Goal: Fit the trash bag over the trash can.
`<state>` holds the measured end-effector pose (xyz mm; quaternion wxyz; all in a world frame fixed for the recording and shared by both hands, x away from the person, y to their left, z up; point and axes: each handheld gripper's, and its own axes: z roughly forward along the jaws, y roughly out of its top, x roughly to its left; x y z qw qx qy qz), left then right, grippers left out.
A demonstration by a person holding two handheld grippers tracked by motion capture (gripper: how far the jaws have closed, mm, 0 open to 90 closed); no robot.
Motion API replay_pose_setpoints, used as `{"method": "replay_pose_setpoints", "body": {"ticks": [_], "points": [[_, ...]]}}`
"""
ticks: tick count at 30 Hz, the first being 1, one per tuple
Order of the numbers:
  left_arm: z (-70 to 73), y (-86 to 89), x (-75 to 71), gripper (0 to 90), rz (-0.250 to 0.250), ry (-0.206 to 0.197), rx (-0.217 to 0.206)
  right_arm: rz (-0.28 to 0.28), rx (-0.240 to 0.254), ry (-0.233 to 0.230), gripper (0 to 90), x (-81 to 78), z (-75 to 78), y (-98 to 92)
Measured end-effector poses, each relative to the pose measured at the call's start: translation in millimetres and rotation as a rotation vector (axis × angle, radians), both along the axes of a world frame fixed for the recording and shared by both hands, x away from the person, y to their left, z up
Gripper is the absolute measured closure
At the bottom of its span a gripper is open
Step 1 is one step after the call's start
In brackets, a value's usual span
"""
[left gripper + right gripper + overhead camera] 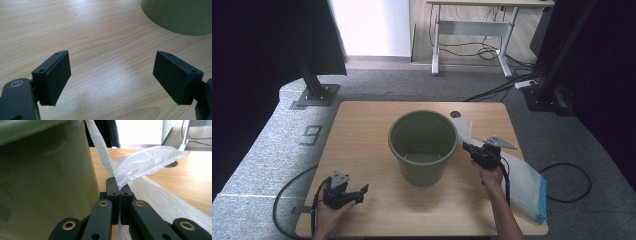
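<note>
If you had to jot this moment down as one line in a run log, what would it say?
right gripper: shut on plastic bag, beside green bucket | left gripper: open, nothing held, resting low over table | bag not yet in bucket

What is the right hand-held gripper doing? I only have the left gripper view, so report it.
Observer: The right hand-held gripper is shut on a pinch of the thin translucent white plastic bag, just right of the round olive-green plastic bucket.
Operator: Tell me where the rest of that bag lies.
Observer: It lies on the light wooden table, running from the gripper toward the near right corner, with its blue-edged end at the table's edge.
Operator: Now place my left hand-held gripper for me.
Observer: The left hand-held gripper rests open near the table's front left, apart from the bucket.
</note>
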<state>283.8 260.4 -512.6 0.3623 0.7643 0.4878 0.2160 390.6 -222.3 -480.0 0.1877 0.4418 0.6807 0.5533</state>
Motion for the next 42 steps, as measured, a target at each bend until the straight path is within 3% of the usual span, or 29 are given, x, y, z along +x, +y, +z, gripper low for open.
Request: {"method": "replay_pose_setpoints", "body": {"ticks": [6,9,18,25,31,37,42], "points": [[-0.1,1.0,-0.3,14.7,0.009,0.001,0.002,0.0,0.02,-0.025,88.5,-3.9,9.6,-2.7],[-1.0,2.7,-2.0,14.9,0.012,0.008,-0.02,-0.008,0.046,-0.045,88.5,-7.4,17.3,-7.9],[-0.7,2.7,-1.2,14.9,0.009,0.006,-0.02,-0.024,0.114,-0.091,88.5,-14.9,36.7,-15.3],[0.2,4.4,-1.5,14.9,0.014,0.002,-0.026,-0.019,0.11,-0.108,88.5,-18.4,43.5,-14.0],[5.2,8.3,-2.5,15.0,0.019,-0.008,-0.057,-0.02,0.123,-0.126,88.5,-21.1,54.0,-17.3],[3.0,6.2,-1.5,15.2,0.017,-0.002,-0.058,-0.04,0.067,-0.167,88.5,-26.7,76.8,-21.7],[2.0,3.8,-1.0,15.2,0.013,0.003,-0.042,-0.04,0.062,-0.198,88.5,-31.8,96.9,-27.4]]}}
